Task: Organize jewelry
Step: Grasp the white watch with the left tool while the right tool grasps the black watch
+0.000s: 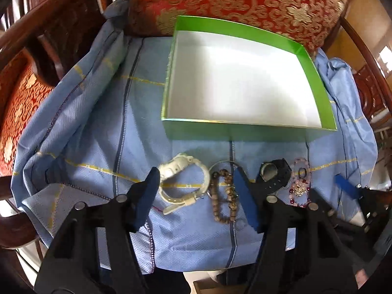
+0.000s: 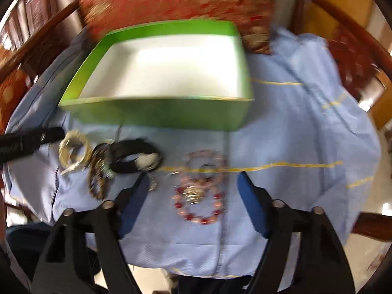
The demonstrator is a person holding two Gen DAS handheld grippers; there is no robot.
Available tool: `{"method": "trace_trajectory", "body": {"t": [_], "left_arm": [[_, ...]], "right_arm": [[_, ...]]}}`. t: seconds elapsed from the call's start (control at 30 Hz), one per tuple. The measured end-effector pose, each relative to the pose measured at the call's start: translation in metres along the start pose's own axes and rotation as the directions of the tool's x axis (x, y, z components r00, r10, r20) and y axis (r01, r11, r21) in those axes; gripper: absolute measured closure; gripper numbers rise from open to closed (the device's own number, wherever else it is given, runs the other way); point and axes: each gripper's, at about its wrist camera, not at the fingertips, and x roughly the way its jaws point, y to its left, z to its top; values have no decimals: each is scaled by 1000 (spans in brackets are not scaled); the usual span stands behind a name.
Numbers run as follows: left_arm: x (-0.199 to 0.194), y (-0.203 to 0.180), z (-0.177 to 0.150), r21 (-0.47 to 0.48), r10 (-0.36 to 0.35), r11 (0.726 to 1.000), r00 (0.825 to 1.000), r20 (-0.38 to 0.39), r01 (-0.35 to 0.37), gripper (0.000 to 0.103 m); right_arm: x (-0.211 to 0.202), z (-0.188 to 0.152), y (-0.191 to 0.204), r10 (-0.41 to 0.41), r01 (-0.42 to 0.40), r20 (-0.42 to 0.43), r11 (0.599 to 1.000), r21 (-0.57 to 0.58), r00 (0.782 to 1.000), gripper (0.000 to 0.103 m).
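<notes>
Our left gripper (image 1: 197, 180) wide open over white watch (image 1: 182, 182) and bead bracelet (image 1: 224, 194), right gripper (image 2: 193, 181) spread around pink bracelet (image 2: 199, 193) (both empty), green box (image 1: 247, 132) far.

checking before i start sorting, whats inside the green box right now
Nothing visible: the green box shows only its bare white floor. Its near wall hides a thin strip of floor just behind it. The jewelry still lies on the blue cloth in front.

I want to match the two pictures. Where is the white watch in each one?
Left wrist view: the white watch lies low in the middle on the blue cloth, between the open left gripper's fingers.
Right wrist view: the white watch sits blurred at the left, below the box's near left corner.
Shared landmark: the green box, behind the jewelry in both views.
</notes>
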Motion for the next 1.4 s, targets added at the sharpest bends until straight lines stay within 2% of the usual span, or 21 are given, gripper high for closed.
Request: {"method": "trace_trajectory", "body": {"t": [0.07,0.13,0.17,0.2,0.23,0.27,0.33,0.4,0.47,0.5,0.67,0.83,0.9,0.97,1.03,1.07,1.1,1.2,1.37,1.4], "left_arm": [[-1,5,-2,-15,-5,1000,1000,8,5,34],[-2,6,0,-30,-20,999,1000,6,20,28],[0,9,-1,-42,-17,999,1000,3,17,26],[1,11,0,-50,-13,999,1000,-4,13,25],[4,13,2,-61,-10,998,1000,-14,9,25],[10,16,2,-76,-10,997,999,-31,8,25],[18,19,3,-88,-6,996,998,-55,1,29],[27,24,3,-108,-4,994,996,-86,-6,47],[34,30,3,-136,-17,991,994,-108,3,62],[37,32,3,-145,-16,989,994,-113,-1,65],[52,23,3,-99,105,988,987,-117,-117,64],[69,8,6,-38,174,983,977,-125,-180,64],[74,5,8,-23,190,981,973,-131,-195,66],[77,3,9,-15,204,978,971,-128,-208,67],[81,-2,14,-15,192,981,973,-125,-196,71],[80,-3,15,-15,190,981,975,-115,-193,80],[78,-5,15,-22,178,983,979,-98,-181,83],[62,-4,14,-32,142,989,988,-64,-144,84],[52,-5,15,-15,120,993,992,-37,-120,84],[39,-1,9,-10,113,993,993,-28,-114,84]], "right_arm": [[10,1,19,-5,5,-2,998,-66,1000,33],[19,6,33,-9,9,9,994,-104,1000,40],[24,9,38,-18,20,17,993,-113,1000,49],[27,11,40,-26,28,24,993,-118,999,64],[33,16,42,-22,25,22,993,-119,1000,75],[37,19,41,-4,6,14,994,-110,1000,92],[40,24,36,33,-32,8,997,-66,999,93],[38,25,31,57,-56,2,998,-39,998,94],[34,26,24,37,-36,10,999,-25,999,94],[32,26,20,23,-23,14,999,-22,1000,94],[32,25,8,-15,15,8,1000,-15,1000,94],[43,26,6,-41,41,-4,999,-19,999,92],[44,29,8,-54,54,5,998,-26,999,80],[45,30,10,-67,67,18,997,-34,998,74],[46,32,12,-64,65,29,997,-44,998,75],[47,32,13,-60,61,28,997,-46,998,79],[47,33,15,-51,52,25,998,-47,998,92],[47,33,17,-27,27,15,998,-52,1000,95],[33,31,17,-19,20,27,999,-48,999,95],[28,31,15,-13,14,33,999,-45,999,95]]}}
